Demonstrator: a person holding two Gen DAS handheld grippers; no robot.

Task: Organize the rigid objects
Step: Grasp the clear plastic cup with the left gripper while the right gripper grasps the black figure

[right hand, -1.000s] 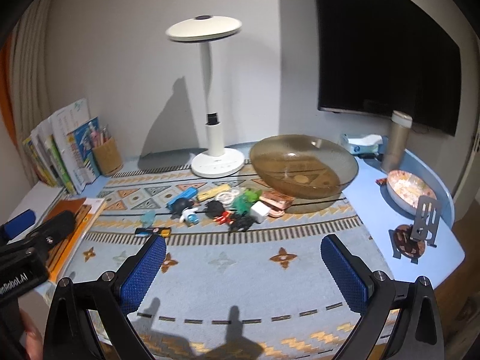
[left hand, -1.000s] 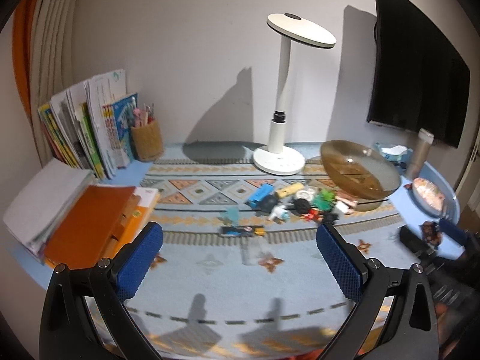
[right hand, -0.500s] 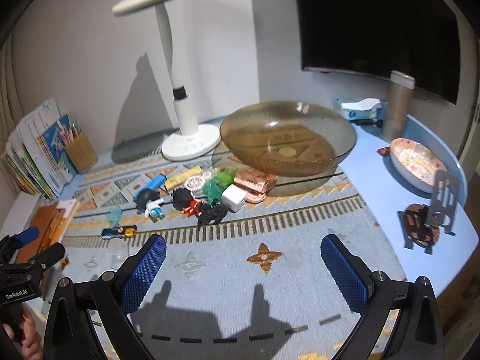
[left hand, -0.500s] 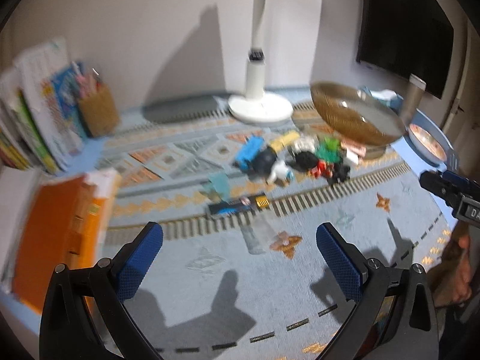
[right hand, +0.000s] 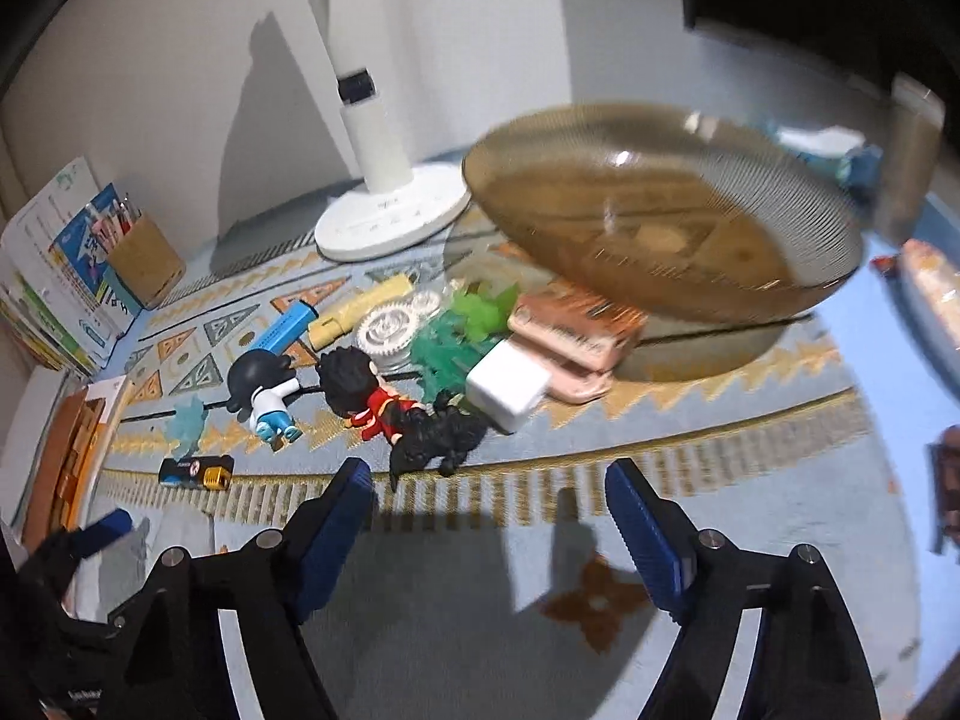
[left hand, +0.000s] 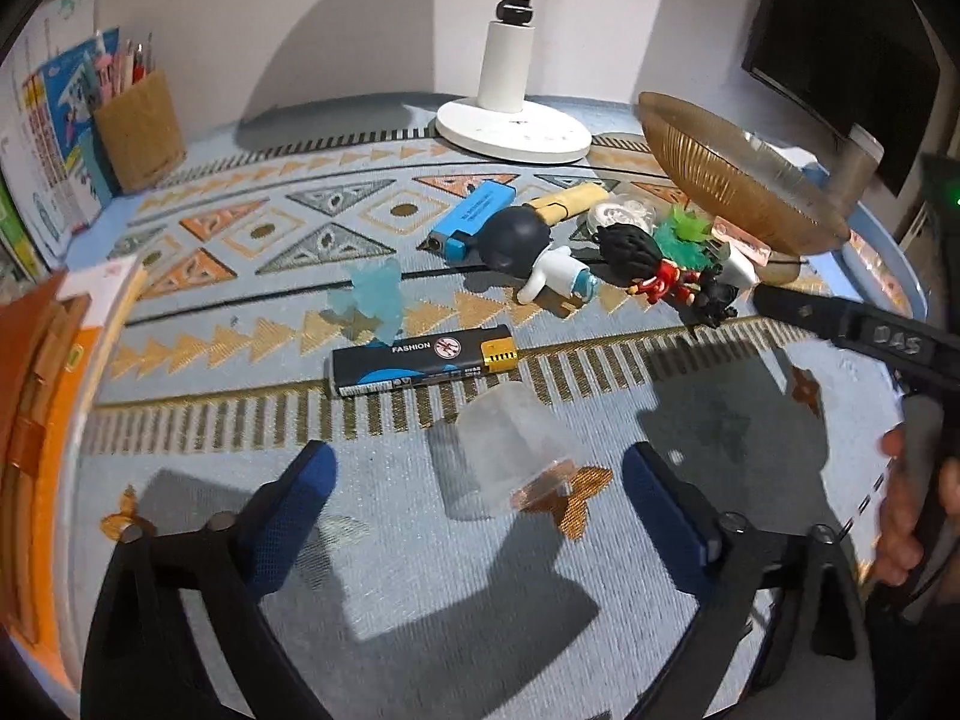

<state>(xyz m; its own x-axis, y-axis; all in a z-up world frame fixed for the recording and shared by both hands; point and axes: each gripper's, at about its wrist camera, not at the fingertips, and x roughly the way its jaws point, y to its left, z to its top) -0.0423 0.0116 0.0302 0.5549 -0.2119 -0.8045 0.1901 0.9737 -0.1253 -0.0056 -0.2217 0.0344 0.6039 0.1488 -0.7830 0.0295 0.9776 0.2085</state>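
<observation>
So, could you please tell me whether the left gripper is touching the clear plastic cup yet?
Apart. In the left wrist view, the closing left gripper straddles the clear plastic cup, with mat showing between it and both pads.

A woven cloth mat (left hand: 420, 570) lies under a glossy ribbed amber glass bowl (right hand: 660, 222); beside the bowl, a smooth white plastic charger (right hand: 507, 387) and a frosted clear block (left hand: 516, 450).

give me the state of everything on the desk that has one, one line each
Left hand-held gripper: jaws closing, clear cup ahead, untouched.
Right hand-held gripper: jaws closing, nothing between them.
Clear cup: on its side.
Amber bowl: upright, empty.
Black lighter: lying flat.
Red figure: lying down.
</observation>
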